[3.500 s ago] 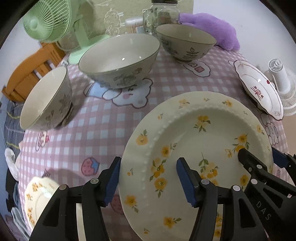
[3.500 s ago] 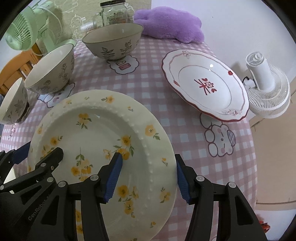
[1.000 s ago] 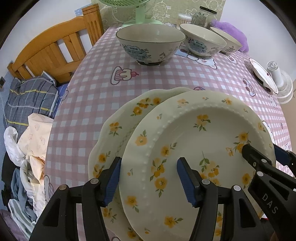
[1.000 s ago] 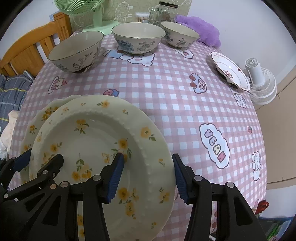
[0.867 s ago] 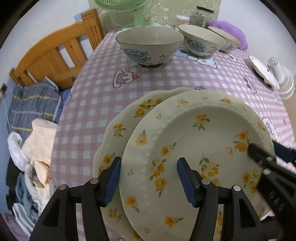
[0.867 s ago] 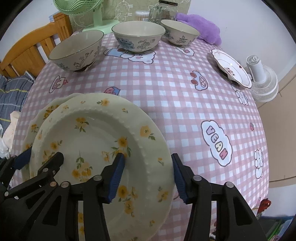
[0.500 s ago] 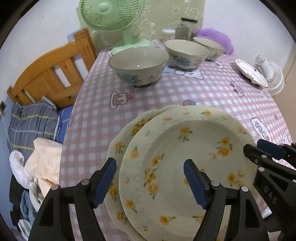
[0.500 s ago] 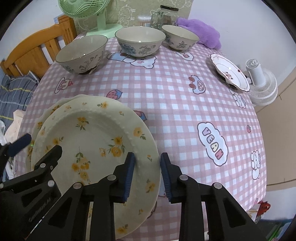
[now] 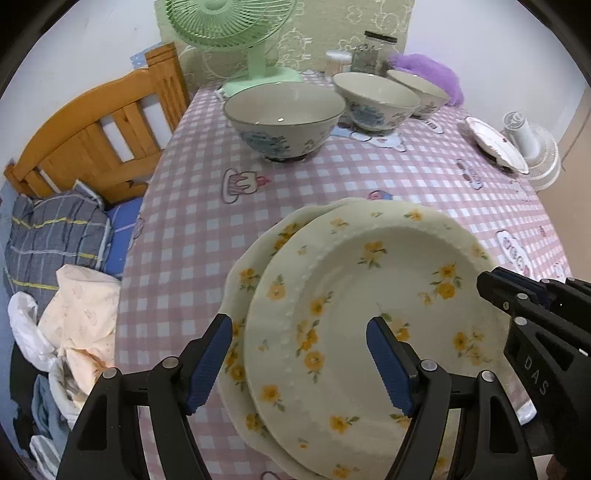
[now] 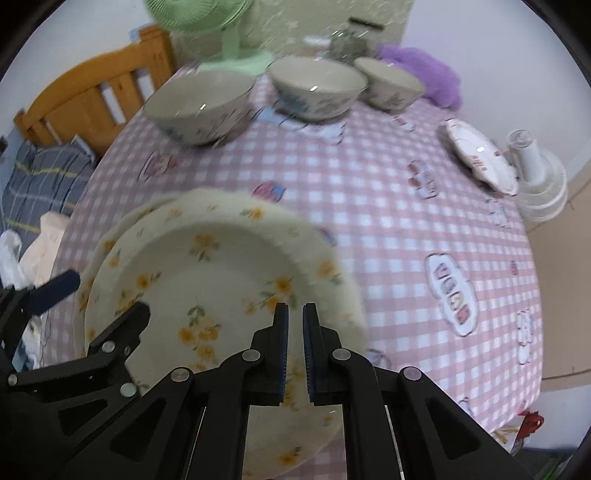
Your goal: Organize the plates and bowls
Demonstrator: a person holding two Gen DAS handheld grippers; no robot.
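A cream plate with yellow flowers (image 9: 369, 295) lies stacked on a second, similar flowered plate (image 9: 255, 258) at the table's near edge; the stack also shows in the right wrist view (image 10: 207, 273). My left gripper (image 9: 299, 350) is open above the stack's left rim, holding nothing. My right gripper (image 10: 294, 317) is shut and empty above the stack's right rim; it also shows in the left wrist view (image 9: 517, 291). Three patterned bowls (image 9: 284, 118) (image 9: 376, 99) (image 9: 417, 88) stand in a row at the far side. A red-trimmed white plate (image 9: 495, 144) lies at the far right.
The pink checked tablecloth (image 9: 207, 206) covers the table. A green fan (image 9: 240, 33), a glass jar (image 9: 373, 51) and a purple plush (image 9: 432, 74) stand behind the bowls. A white mini fan (image 9: 532, 147) stands at the right edge. A wooden bed frame (image 9: 92, 129) with clothes is at the left.
The top flowered plate was carried over and set down on the second flowered plate. Both grippers let go and pulled back. The left opened wide; the right closed empty.
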